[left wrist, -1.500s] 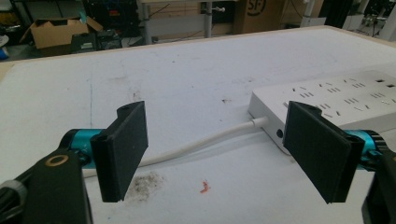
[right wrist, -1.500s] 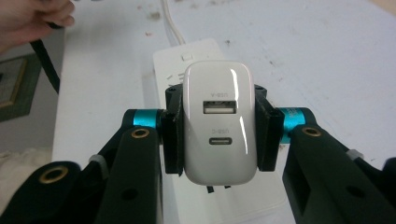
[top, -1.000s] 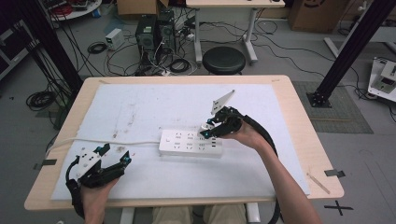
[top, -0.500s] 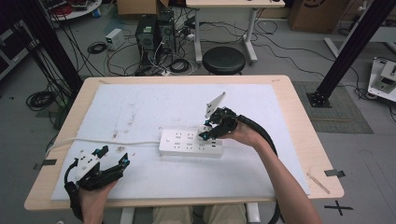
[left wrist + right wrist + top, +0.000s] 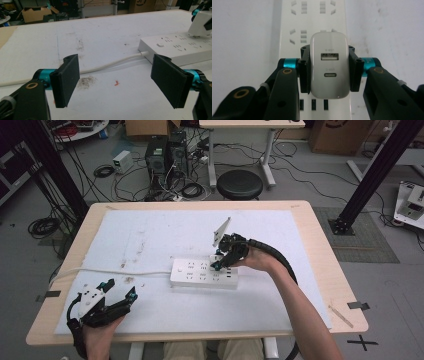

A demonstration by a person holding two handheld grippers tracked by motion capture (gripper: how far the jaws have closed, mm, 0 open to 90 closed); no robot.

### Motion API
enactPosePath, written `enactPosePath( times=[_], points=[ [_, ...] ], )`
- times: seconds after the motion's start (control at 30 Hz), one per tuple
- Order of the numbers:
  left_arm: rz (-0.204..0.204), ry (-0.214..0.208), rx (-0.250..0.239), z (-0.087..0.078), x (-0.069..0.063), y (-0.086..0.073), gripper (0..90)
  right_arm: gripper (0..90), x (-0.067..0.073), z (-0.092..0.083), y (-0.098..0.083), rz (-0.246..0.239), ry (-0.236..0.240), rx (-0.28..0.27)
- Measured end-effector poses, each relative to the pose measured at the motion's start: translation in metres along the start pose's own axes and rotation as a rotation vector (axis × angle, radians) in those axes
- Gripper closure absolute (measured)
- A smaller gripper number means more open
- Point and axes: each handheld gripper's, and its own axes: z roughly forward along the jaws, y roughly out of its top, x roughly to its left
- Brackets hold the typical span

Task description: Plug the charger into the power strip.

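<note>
A white power strip (image 5: 202,273) lies flat in the middle of the white mat, its cord (image 5: 115,270) running off to the left. My right gripper (image 5: 220,261) is shut on a white USB charger (image 5: 329,50), with one pad pressed on each side. The charger hangs just over the strip's sockets (image 5: 312,15) near the right end; I cannot tell whether it touches them. My left gripper (image 5: 120,288) rests near the front left of the mat, open, with nothing between its pads (image 5: 66,80). Its view shows the strip (image 5: 175,50) and the charger (image 5: 201,23) farther off.
The white mat (image 5: 150,235) covers most of the wooden table (image 5: 320,245) and bears dirty smudges (image 5: 85,82). A black stool (image 5: 241,184) stands beyond the far edge, among cables on the floor. Tape marks sit at the front corners (image 5: 357,305).
My right gripper has shifted a little left and lower over the power strip, still holding the charger. The left gripper has stayed where it was.
</note>
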Motion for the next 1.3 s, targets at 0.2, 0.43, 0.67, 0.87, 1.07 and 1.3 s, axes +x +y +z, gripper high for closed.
enactPosePath(
  times=[0.2,0.43,0.67,0.87,1.07,1.3],
  points=[
    [-0.006,0.000,-0.001,0.000,-0.001,-0.001,23.2,63.6,0.001,0.001,-0.004,0.001,0.000,-0.046],
    [0.000,-0.012,0.006,0.002,-0.005,0.000,23.3,63.7,0.006,0.002,-0.006,-0.014,-0.027,-0.057],
    [0.001,-0.005,0.018,0.002,-0.003,-0.001,23.5,63.8,0.005,0.003,-0.006,-0.025,-0.027,-0.054],
    [0.005,-0.006,0.013,0.006,-0.008,0.002,23.5,63.8,0.004,0.004,-0.006,-0.019,-0.020,-0.053],
    [0.006,-0.010,0.016,0.009,-0.010,0.003,23.5,63.8,0.011,0.007,-0.001,-0.062,-0.064,-0.032],
    [0.003,0.001,0.014,0.003,-0.007,0.002,23.6,63.7,0.001,0.010,-0.007,-0.017,-0.001,-0.061]
  ],
)
